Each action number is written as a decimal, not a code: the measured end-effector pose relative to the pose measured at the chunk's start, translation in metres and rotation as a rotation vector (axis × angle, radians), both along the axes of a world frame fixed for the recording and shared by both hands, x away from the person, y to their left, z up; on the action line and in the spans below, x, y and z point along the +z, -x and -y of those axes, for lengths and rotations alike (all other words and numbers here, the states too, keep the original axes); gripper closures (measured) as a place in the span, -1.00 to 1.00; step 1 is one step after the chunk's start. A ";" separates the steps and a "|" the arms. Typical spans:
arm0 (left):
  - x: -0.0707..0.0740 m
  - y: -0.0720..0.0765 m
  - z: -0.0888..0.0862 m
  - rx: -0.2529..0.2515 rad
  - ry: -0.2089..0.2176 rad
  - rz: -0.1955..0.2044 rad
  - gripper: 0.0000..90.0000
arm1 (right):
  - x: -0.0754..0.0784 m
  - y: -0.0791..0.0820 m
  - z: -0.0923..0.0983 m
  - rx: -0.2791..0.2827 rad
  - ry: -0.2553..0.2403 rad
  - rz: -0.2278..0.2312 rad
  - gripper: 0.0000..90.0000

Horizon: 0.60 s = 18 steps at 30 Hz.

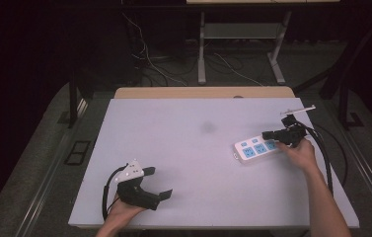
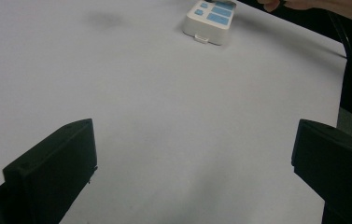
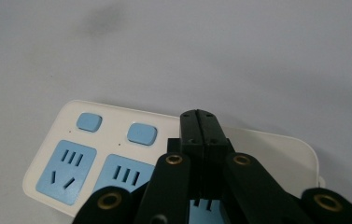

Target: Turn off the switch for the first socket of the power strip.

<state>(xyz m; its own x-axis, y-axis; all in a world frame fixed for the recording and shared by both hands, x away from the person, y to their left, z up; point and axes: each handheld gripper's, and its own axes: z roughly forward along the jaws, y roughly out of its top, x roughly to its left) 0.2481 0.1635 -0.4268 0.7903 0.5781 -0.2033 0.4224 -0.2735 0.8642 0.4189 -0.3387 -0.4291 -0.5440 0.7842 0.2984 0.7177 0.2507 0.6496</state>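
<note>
A white power strip (image 1: 253, 148) with blue sockets and blue switches lies flat on the right side of the white table (image 1: 188, 148). My right gripper (image 1: 267, 134) is shut with nothing between its jaws. Its joined tips hover over the strip's right end (image 3: 94, 154), about where a third switch would sit; whether they touch it I cannot tell. In its own view the right gripper (image 3: 198, 115) covers that spot. My left gripper (image 1: 160, 182) rests near the front left edge, open and holding nothing. From the left gripper (image 2: 194, 137) view the power strip (image 2: 211, 18) lies far ahead.
A faint grey smudge (image 1: 207, 127) marks the table's middle. The right gripper's black cable (image 1: 327, 163) loops along the table's right edge. A wooden board (image 1: 203, 92) runs along the far edge; behind it are metal stand legs (image 1: 202, 49) and loose floor cables.
</note>
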 end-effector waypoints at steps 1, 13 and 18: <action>0.000 0.000 0.000 -0.001 -0.001 0.000 -1.00 | 0.000 0.000 0.000 -0.006 0.012 0.002 1.00; -0.001 -0.001 -0.001 0.001 -0.002 -0.007 -1.00 | 0.000 0.000 -0.001 -0.002 0.013 0.010 1.00; -0.001 -0.002 0.000 0.002 -0.003 -0.009 -1.00 | 0.002 0.000 -0.003 0.000 0.034 0.009 1.00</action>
<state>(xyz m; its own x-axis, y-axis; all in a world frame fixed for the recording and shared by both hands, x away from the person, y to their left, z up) 0.2500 0.1640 -0.4283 0.7874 0.5802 -0.2083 0.4304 -0.2756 0.8595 0.4192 -0.3353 -0.4271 -0.5468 0.7937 0.2666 0.7118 0.2729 0.6472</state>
